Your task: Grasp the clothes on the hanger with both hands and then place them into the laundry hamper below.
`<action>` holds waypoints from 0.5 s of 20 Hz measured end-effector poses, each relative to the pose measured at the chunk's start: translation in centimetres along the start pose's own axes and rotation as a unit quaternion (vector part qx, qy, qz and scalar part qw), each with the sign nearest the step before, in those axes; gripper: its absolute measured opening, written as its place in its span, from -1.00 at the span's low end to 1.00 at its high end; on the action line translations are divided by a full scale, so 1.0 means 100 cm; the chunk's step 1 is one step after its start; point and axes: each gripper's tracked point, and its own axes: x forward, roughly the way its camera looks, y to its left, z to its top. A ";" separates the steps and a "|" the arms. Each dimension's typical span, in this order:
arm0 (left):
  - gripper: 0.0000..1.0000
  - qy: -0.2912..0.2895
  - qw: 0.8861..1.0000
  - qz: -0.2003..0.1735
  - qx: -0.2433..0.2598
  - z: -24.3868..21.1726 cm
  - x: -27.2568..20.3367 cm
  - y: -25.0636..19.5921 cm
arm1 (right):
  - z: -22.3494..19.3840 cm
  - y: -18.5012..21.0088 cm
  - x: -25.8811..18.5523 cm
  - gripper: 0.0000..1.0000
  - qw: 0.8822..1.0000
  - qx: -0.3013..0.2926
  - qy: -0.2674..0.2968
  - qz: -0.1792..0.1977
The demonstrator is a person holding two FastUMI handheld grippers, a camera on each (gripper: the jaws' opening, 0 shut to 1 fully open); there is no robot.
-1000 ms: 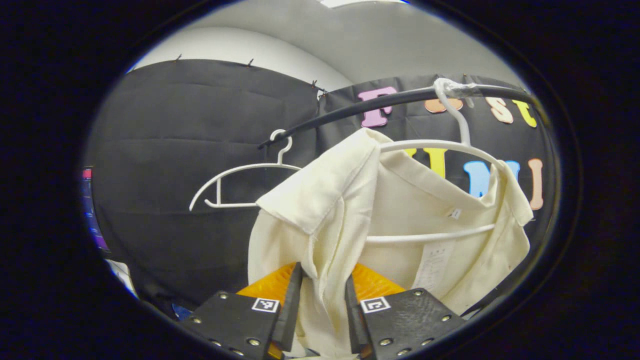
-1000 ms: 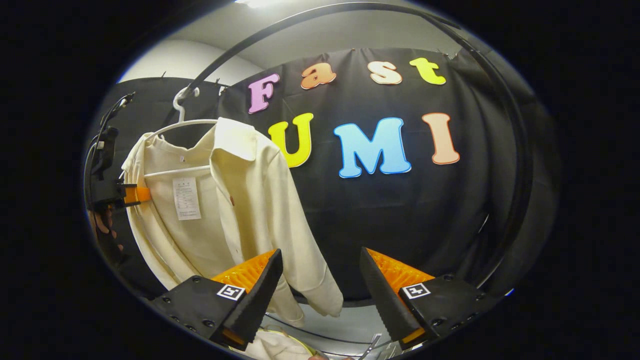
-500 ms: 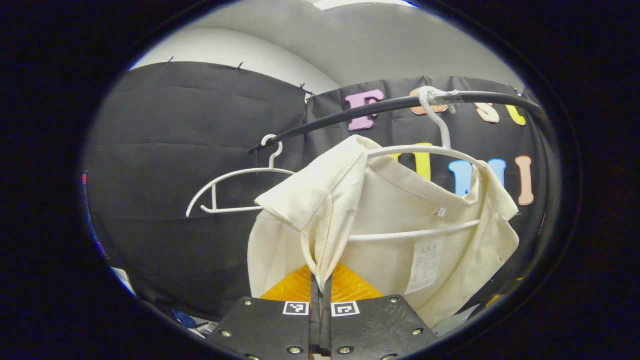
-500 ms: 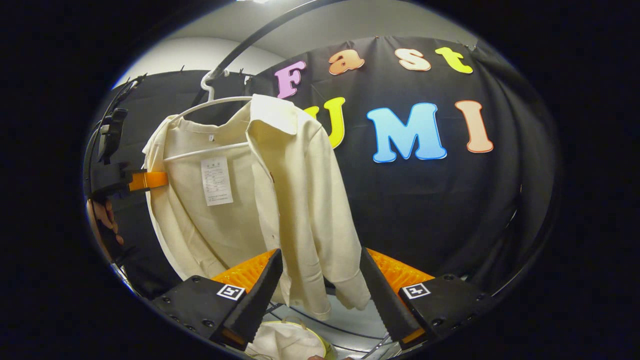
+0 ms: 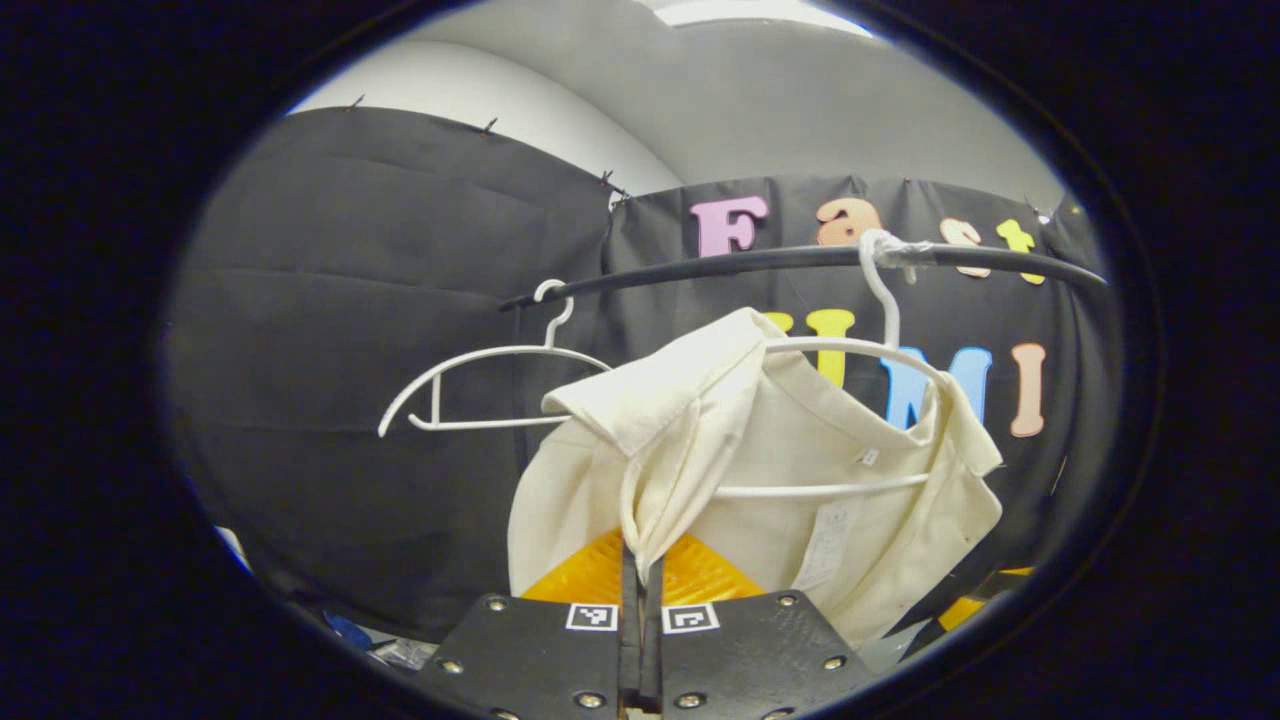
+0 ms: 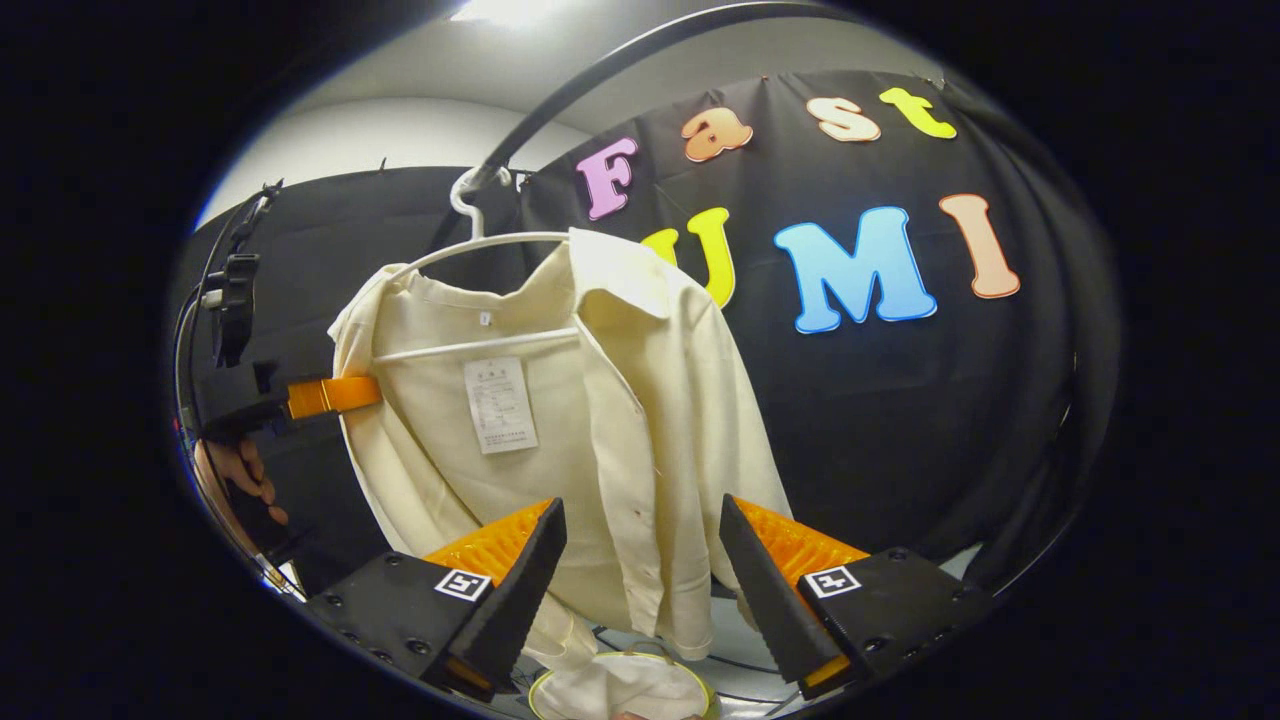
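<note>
Closer now, my right gripper point(image 6: 640, 560) gapes with the shirt point(image 6: 600, 420) hanging lengthwise between its fingers; my left gripper point(image 5: 640, 610) pinches a fold.

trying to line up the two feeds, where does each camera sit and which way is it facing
Left gripper view: rides the left gripper, looking up along its shut fingers at the cream shirt on a white hanger; an empty hanger hangs beside it.
Right gripper view: rides the right gripper, fingers open either side of the shirt's front edge; the left gripper and a hand show at far left.
Shared: shirt, its hanger, black rail.
</note>
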 end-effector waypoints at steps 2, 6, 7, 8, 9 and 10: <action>-0.98 -0.003 1.000 -0.019 -0.007 0.007 -0.008 0.003 | 0.006 0.011 0.003 0.95 1.000 -0.012 -0.008 -0.008; -0.98 -0.007 0.999 -0.045 -0.007 0.017 -0.009 0.017 | 0.021 0.024 0.032 0.96 0.999 -0.027 -0.017 -0.029; -0.98 -0.009 0.999 -0.049 -0.010 0.019 -0.009 0.018 | 0.024 0.026 0.041 0.96 0.999 -0.027 -0.015 -0.033; -0.98 -0.009 0.998 -0.054 -0.015 0.020 -0.009 0.018 | 0.027 0.028 0.050 0.95 0.999 -0.028 -0.014 -0.038; -0.98 -0.008 0.998 -0.061 -0.020 0.018 -0.007 0.016 | 0.031 0.028 0.056 0.95 0.999 -0.028 -0.014 -0.044; -0.97 -0.007 0.997 -0.067 -0.024 0.016 -0.007 0.013 | 0.036 0.030 0.064 0.95 0.998 -0.028 -0.019 -0.050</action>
